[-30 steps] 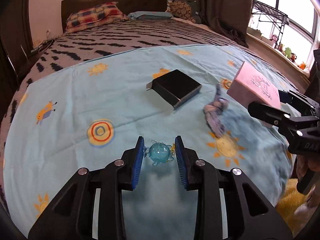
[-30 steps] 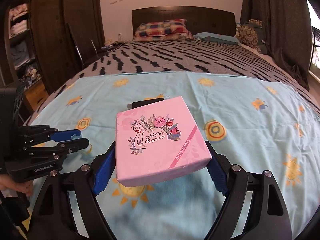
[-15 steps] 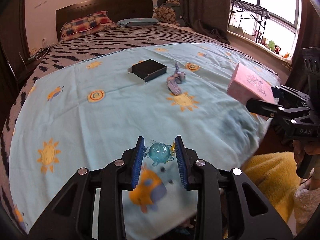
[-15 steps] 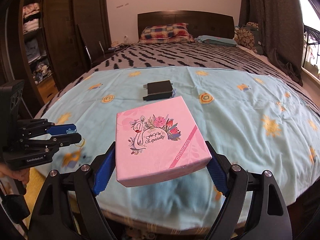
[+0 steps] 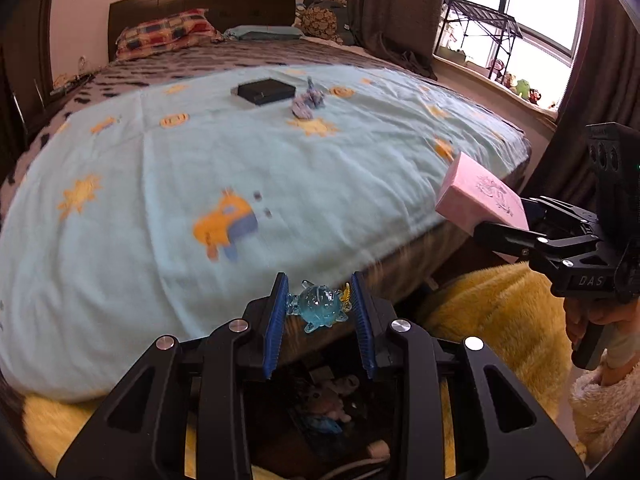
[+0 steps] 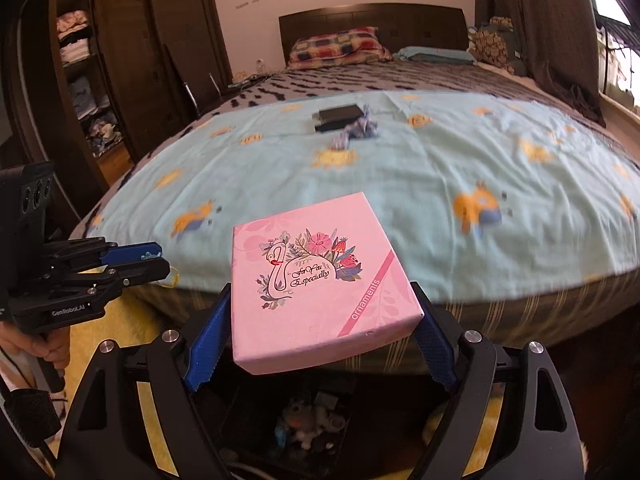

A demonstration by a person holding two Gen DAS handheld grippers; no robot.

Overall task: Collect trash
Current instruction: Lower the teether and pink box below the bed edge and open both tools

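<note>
My left gripper [image 5: 319, 312] is shut on a small clear blue glass figurine [image 5: 319, 310] and holds it past the foot edge of the bed. My right gripper [image 6: 320, 312] is shut on a flat pink ornaments box [image 6: 320, 280], which also shows in the left wrist view [image 5: 482, 196]. Below both grippers a dark bin [image 6: 304, 424] on the floor holds several small items. A black box [image 5: 266, 91] and a knotted grey-blue cloth [image 5: 307, 102] lie far up on the light blue sheet [image 5: 200, 168].
The bed's foot edge [image 6: 480, 312] runs just ahead of the grippers. A yellow fluffy rug [image 5: 496, 312] covers the floor around the bin. Dark wardrobe shelves [image 6: 84, 80] stand left, window and curtains [image 5: 520, 40] right. Pillows lie at the headboard.
Both grippers have drawn back from the bed and lowered, still holding their objects. The bed's foot edge and the bin on the floor have come into view below them.
</note>
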